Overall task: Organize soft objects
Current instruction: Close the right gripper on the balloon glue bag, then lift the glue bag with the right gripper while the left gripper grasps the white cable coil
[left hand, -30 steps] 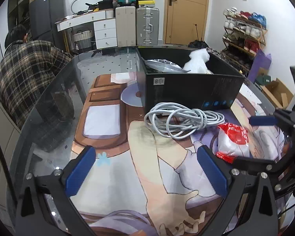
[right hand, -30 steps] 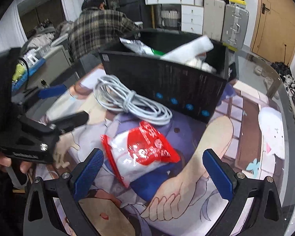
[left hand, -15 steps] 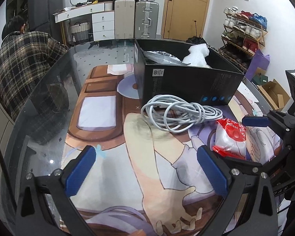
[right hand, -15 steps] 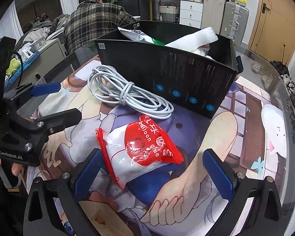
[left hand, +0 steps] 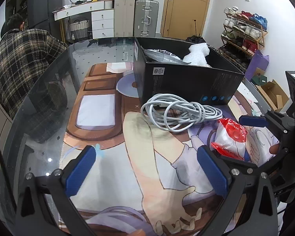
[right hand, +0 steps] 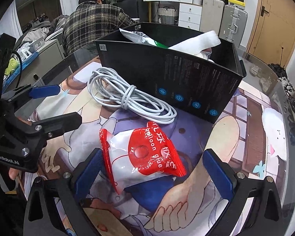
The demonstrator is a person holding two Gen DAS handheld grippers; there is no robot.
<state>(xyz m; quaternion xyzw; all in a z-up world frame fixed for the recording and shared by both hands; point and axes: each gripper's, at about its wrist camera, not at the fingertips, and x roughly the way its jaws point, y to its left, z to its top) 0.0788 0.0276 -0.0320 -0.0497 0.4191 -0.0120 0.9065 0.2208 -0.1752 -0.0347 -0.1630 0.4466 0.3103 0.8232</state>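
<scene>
A red and white plastic packet [right hand: 143, 155] lies on the printed mat, between the open fingers of my right gripper [right hand: 153, 171], whose left pad [right hand: 88, 172] is next to the packet's edge. The packet also shows in the left wrist view [left hand: 231, 139]. A coiled white cable [left hand: 179, 112] [right hand: 127, 98] lies in front of a black box [left hand: 186, 78] [right hand: 177, 82] that holds white wrap and a bag. My left gripper [left hand: 147, 169] is open and empty above the mat, left of the packet.
The printed mat [left hand: 108, 157] covers a glass table [left hand: 49, 90]. A person in a plaid shirt [left hand: 19, 59] sits beyond the table's left edge. Suitcases, drawers and a shoe rack stand at the room's walls.
My right gripper has moved forward and down so the packet now lies between its fingers. My left gripper has drawn back and risen a little. Nothing was gripped.
</scene>
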